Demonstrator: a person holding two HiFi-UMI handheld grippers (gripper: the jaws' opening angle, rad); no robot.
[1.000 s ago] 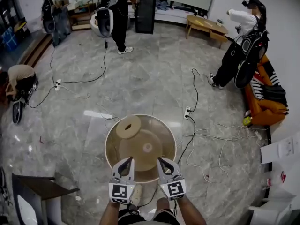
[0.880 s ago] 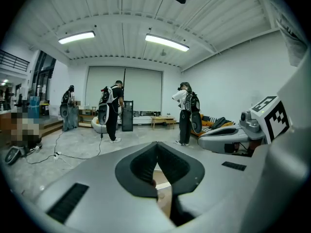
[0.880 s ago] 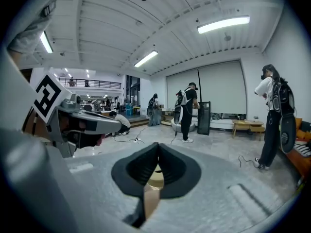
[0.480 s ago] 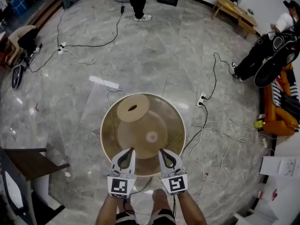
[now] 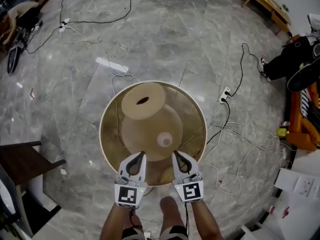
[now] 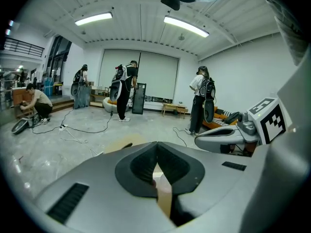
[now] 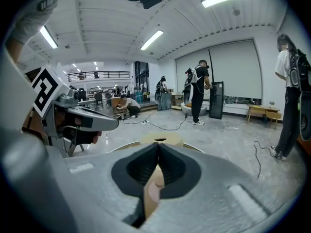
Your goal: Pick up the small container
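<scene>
Open glass tabletop [image 5: 192, 119] straight ahead of left gripper [image 5: 141, 156] and right gripper [image 5: 176, 156]; in the way only a small round container [image 5: 165, 140] near the middle and a slotted tan disc [image 5: 143, 100] far left; beyond the rim, floor cables [image 5: 239, 132] right, dark side table [image 5: 25, 159] left.

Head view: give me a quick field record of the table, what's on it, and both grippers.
table: round glass table
far side: round tan container, dark slot on top
centre: small pale disc; on or under the glass, cannot tell
left gripper: jaws together, empty, at near edge
right gripper: jaws together, empty, at near edge
contact: neither touches the container
</scene>
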